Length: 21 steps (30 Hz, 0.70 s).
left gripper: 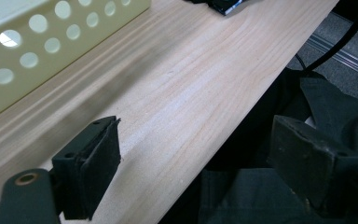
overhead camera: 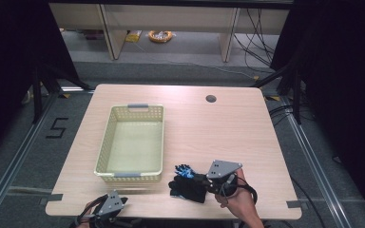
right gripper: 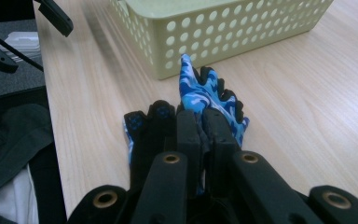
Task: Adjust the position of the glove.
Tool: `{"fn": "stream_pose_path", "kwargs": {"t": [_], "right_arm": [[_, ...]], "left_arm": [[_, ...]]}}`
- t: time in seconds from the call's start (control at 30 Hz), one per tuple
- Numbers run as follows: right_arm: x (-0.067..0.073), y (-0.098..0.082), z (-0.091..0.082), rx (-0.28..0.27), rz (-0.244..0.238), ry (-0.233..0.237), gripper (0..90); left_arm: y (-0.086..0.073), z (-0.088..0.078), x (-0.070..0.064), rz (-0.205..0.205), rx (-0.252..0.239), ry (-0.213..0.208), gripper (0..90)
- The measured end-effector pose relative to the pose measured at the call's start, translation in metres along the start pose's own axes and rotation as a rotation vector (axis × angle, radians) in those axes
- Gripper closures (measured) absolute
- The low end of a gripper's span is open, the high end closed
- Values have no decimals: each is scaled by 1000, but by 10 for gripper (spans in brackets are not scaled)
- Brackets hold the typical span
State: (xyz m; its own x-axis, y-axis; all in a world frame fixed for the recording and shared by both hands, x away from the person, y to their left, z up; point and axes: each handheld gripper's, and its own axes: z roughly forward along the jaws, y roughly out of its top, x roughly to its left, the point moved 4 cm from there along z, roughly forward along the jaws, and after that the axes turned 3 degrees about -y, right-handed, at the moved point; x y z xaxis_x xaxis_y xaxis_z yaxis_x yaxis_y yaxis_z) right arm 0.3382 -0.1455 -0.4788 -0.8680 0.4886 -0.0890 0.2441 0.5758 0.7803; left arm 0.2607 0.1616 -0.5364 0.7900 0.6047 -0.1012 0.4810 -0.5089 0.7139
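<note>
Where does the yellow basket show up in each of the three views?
High view: the yellow basket sits left of centre on the table.
Left gripper view: its perforated wall fills the top left corner.
Right gripper view: it runs across the top, beyond the gloves.
Shared landmark: the round holes in the basket's wall.

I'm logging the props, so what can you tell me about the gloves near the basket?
The gloves are a pair, black on the palm side and blue camouflage with black fingertips on the back. They look like soft coated fabric. They lie flat and overlapping on the wooden table, fingers pointing toward the yellow perforated basket but apart from it. The right gripper has its jaws pinched on them.
</note>
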Motion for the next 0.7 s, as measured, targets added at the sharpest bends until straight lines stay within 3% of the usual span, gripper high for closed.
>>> {"fn": "stream_pose_path", "kwargs": {"t": [0.17, 0.23, 0.27, 0.4, 0.43, 0.47, 0.6, 0.67, 0.7], "right_arm": [[3, -3, 4, 6, -20, 19, 869], [8, -5, 5, 28, -5, 36, 867], [9, -5, 7, 27, -23, 42, 866], [16, -9, 11, 62, -54, 79, 862], [18, -11, 12, 74, -39, 82, 861], [18, -12, 13, 71, -61, 86, 859], [24, -18, 17, 111, -63, 116, 844], [27, -22, 19, 139, -62, 130, 833], [27, -22, 19, 139, -62, 130, 833]], "left_arm": [[0, 0, 0, -2, -1, 1, 159], [0, 0, 0, -2, -1, 1, 160], [1, 1, -1, -19, -16, -2, 160], [0, 0, 1, -1, 2, 0, 159], [0, 0, 0, -5, -4, 3, 160], [1, 0, 0, -15, -13, 0, 159], [0, 0, 0, 0, 0, 2, 160], [1, 1, -1, -25, -20, -5, 159], [0, 0, 0, -5, -2, 2, 159]]}}
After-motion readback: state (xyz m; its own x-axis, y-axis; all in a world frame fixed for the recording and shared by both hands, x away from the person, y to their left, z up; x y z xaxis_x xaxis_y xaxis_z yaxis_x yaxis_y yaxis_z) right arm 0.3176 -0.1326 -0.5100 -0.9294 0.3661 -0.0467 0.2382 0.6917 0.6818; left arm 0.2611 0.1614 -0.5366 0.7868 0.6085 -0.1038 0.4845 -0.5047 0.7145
